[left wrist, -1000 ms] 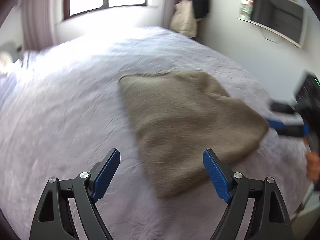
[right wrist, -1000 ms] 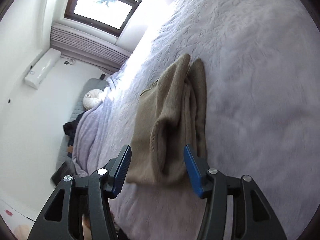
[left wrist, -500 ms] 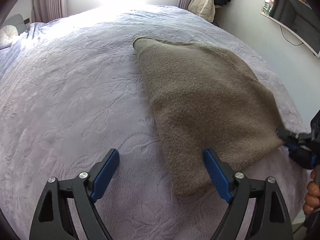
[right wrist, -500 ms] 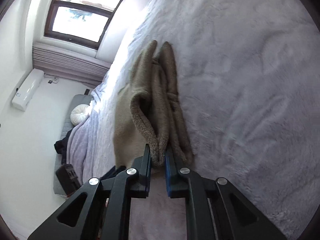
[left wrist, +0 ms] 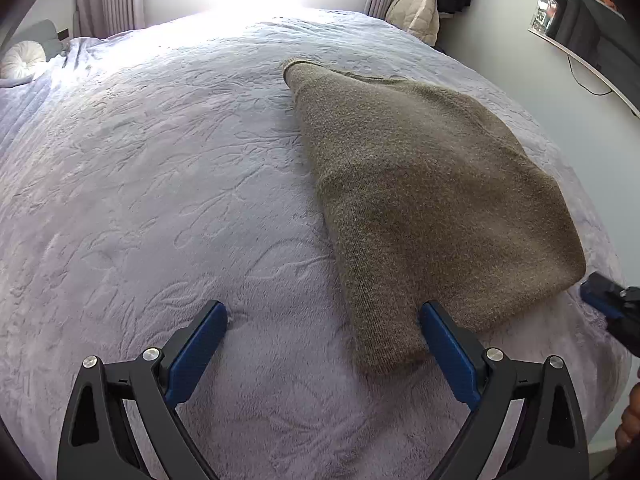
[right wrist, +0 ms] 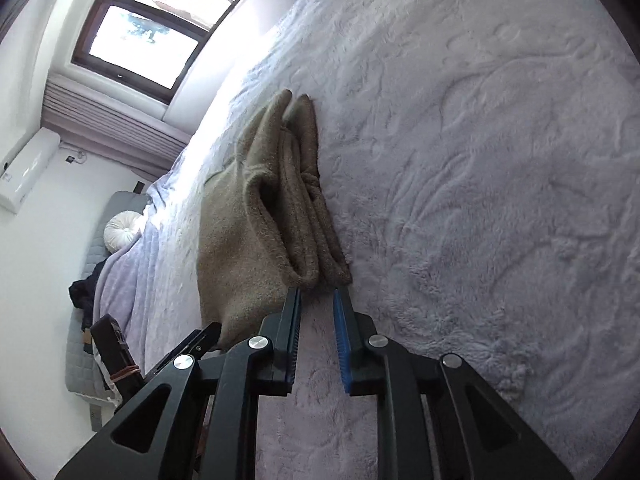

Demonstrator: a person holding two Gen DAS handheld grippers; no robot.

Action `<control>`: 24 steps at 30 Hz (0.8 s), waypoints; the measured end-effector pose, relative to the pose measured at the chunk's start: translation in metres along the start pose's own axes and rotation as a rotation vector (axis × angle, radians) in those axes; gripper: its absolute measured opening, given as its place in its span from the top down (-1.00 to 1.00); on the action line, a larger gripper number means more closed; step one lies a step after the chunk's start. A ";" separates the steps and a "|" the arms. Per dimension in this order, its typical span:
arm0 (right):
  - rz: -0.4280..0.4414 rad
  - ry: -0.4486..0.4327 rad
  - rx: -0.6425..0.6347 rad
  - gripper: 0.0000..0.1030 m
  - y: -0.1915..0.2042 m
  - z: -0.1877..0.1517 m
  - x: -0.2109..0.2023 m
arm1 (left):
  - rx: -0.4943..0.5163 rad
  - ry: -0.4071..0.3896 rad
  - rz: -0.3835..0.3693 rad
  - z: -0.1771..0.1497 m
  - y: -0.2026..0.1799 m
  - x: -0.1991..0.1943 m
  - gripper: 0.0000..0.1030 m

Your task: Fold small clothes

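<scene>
Cushion (left wrist: 22, 65) beyond sweater (left wrist: 424, 208), bedspread (left wrist: 180, 200).

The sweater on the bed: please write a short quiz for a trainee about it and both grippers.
1. True or false: the left gripper is shut on the sweater.
2. The sweater lies on: A) a chair, B) the bed, C) the floor.
3. Fill in: the right gripper has its jaws a little apart, just short of the sweater's ____ edge.

Key: 1 false; 2 B; 3 folded.

Folded brown knit garment (left wrist: 420, 200) flat on the lilac bedspread (left wrist: 160, 200), layered edges stacked.
</scene>
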State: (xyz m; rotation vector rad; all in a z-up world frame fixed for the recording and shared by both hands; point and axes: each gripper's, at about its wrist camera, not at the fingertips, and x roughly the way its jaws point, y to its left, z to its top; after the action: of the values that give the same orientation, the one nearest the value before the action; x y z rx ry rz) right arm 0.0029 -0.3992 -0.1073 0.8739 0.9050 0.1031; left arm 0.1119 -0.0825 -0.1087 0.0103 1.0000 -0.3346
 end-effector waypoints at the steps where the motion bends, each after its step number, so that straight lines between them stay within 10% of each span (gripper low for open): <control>1: 0.018 -0.026 -0.026 0.61 0.007 0.000 -0.006 | 0.001 0.002 0.005 0.000 0.000 -0.002 -0.89; 8: 0.078 -0.037 -0.145 0.54 0.052 0.011 0.014 | 0.017 0.014 0.032 -0.006 -0.002 -0.020 -0.89; 12: -0.028 -0.007 -0.067 0.51 0.024 0.010 0.043 | 0.025 0.031 0.074 -0.016 0.002 -0.026 -0.89; 16: 0.102 -0.033 0.067 0.61 -0.012 0.000 0.040 | -0.001 0.053 0.080 -0.027 0.012 -0.025 -0.89; 24: 0.065 -0.053 -0.078 0.54 -0.006 -0.025 0.034 | -0.029 0.042 0.083 -0.037 0.016 -0.025 -1.00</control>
State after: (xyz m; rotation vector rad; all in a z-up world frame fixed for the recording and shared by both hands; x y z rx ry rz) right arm 0.0049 -0.3733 -0.1406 0.8302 0.8186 0.1693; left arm 0.0739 -0.0544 -0.1105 0.0332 1.0433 -0.2446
